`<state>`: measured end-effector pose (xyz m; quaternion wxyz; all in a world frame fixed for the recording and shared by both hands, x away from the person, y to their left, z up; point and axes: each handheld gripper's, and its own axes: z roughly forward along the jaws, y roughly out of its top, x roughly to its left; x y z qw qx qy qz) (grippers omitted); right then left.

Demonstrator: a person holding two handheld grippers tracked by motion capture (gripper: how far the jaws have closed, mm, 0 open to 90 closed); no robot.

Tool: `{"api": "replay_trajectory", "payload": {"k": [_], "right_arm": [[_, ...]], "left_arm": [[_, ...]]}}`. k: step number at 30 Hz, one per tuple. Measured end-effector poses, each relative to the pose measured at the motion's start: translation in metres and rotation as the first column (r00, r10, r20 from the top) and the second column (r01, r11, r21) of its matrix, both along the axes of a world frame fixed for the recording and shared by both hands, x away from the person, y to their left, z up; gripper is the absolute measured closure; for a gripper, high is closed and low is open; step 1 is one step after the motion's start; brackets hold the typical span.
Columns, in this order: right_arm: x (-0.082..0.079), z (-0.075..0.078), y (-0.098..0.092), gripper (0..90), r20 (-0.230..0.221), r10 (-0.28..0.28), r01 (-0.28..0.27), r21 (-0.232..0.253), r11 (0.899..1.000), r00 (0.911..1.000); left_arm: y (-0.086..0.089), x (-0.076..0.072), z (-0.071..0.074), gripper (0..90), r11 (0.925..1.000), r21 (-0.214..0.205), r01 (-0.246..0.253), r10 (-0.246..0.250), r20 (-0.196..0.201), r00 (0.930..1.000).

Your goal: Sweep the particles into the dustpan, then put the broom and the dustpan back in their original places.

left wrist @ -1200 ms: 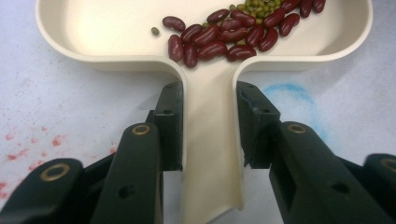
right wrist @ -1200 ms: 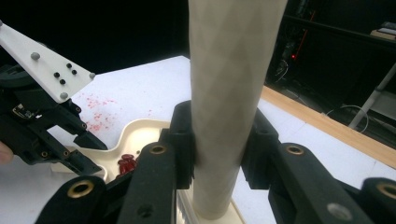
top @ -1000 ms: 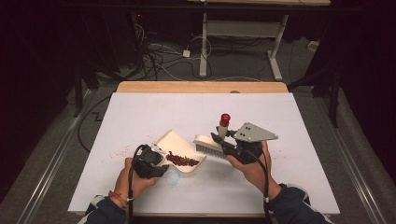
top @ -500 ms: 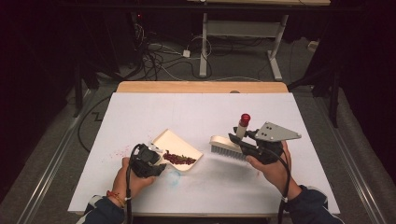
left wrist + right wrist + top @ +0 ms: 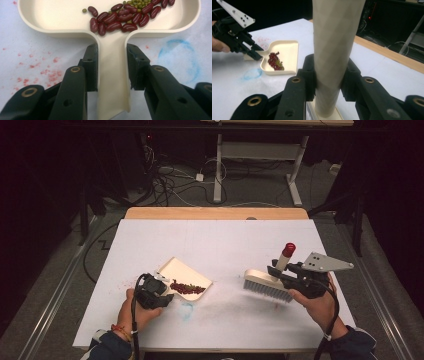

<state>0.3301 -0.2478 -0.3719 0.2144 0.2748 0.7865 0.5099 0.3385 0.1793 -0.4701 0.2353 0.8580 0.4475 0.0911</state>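
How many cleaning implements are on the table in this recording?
2. The dustpan sits left of centre with beans in it, its handle held in the left tool. The brush is at the right, its handle held in the right tool.

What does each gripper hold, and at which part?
The left gripper clamps the dustpan by its handle. The right gripper clamps the brush by its upright handle.

Cream dustpan [image 5: 186, 276] lies flat at the bench's left, red beans [image 5: 187, 289] heaped near its handle. Cream brush [image 5: 267, 285] with red-tipped handle hangs bristles-down well to its right, handle tilted.
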Motion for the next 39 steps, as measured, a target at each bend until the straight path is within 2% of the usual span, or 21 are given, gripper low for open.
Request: {"api": "replay_trajectory", "payload": {"k": [12, 19, 24, 27, 32, 39], "right_arm": [[-0.007, 0.001, -0.020, 70.1, -0.036, 0.023, -0.025, -0.038, 0.999, 0.9991], [-0.012, -0.001, -0.024, 70.1, -0.060, 0.034, -0.039, -0.072, 0.997, 0.9976], [-0.014, -0.001, -0.025, 70.1, -0.087, 0.063, -0.069, -0.061, 0.996, 0.9941], [-0.014, -0.001, -0.023, 70.1, -0.104, 0.076, -0.084, -0.078, 0.993, 0.9917], [-0.013, -0.004, -0.025, 70.1, -0.133, 0.078, -0.090, -0.091, 0.992, 0.9881], [-0.014, -0.004, -0.030, 70.1, -0.141, 0.059, -0.075, -0.108, 0.991, 0.9882]], "left_arm": [[0.010, 0.007, -0.001, 63.8, 0.9995, 0.000, -0.032, 0.032, -0.001, 0.9995], [0.015, 0.013, -0.001, 63.8, 0.9978, 0.002, -0.066, 0.066, 0.008, 0.9978], [0.018, 0.016, -0.001, 63.8, 0.9969, -0.011, -0.078, 0.078, 0.006, 0.9969], [0.018, 0.017, -0.002, 63.7, 0.9962, -0.012, -0.086, 0.086, 0.006, 0.9963], [0.016, 0.020, -0.002, 63.7, 0.9955, -0.007, -0.095, 0.095, 0.007, 0.9955], [0.012, 0.020, -0.003, 63.6, 0.9921, -0.015, -0.125, 0.125, 0.006, 0.9921]]}}
